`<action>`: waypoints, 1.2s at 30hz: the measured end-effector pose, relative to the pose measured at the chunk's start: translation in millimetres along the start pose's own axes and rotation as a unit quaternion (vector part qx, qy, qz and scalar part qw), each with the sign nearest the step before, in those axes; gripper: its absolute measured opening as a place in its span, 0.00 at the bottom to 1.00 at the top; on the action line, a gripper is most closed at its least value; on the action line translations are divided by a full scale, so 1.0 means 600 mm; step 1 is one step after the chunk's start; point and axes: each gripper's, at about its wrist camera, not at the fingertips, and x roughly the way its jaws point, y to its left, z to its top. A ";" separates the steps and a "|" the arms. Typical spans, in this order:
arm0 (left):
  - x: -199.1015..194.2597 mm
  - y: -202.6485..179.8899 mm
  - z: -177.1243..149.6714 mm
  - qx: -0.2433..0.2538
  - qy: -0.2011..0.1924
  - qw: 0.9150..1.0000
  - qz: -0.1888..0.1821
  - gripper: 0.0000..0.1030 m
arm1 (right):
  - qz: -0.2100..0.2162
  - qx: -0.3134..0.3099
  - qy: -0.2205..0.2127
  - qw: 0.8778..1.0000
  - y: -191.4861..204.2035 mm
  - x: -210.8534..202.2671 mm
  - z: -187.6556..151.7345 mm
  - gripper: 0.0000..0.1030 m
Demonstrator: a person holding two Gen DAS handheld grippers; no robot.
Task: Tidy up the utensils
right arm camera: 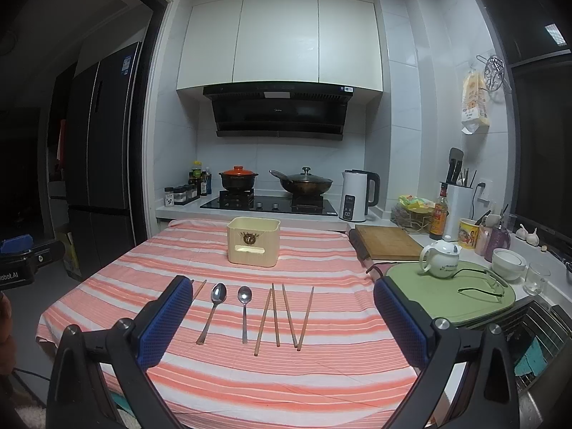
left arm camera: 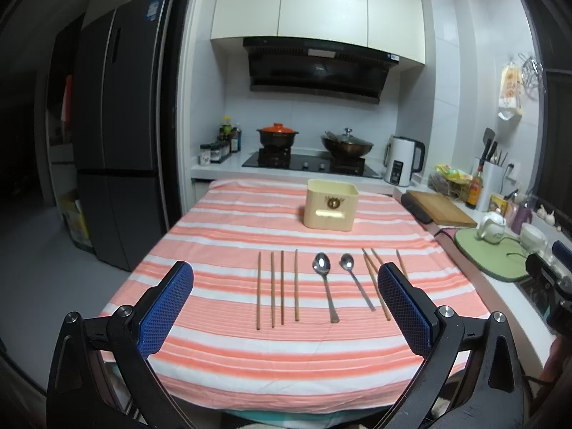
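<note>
I have both grippers hovering over the near edge of the desk (left arm camera: 221, 375), left gripper (left arm camera: 286, 304) and right gripper (right arm camera: 282, 314) each with fingers spread wide and empty. Ahead lie two spoons (left arm camera: 323, 282) side by side, chopsticks (left arm camera: 277, 287) flanking them (four neat on the left, four splayed on the right). The cream holder box (right arm camera: 254, 246) stands farther back, well apart.

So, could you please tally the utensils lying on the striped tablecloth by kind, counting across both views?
Wooden chopsticks: 8, four on each side of the spoons
Metal spoons: 2
Total: 10 utensils
</note>
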 end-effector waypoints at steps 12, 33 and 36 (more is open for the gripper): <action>0.013 0.015 -0.007 -0.009 0.011 1.000 0.015 1.00 | 0.001 0.001 0.006 1.000 -0.001 0.008 -0.003 1.00; 0.029 0.017 -0.005 -0.009 0.021 1.000 0.018 1.00 | 0.002 0.004 0.013 1.000 0.000 0.022 -0.010 1.00; 0.033 0.016 -0.006 -0.009 0.024 0.999 0.021 1.00 | 0.002 0.002 0.013 1.000 -0.001 0.023 -0.011 1.00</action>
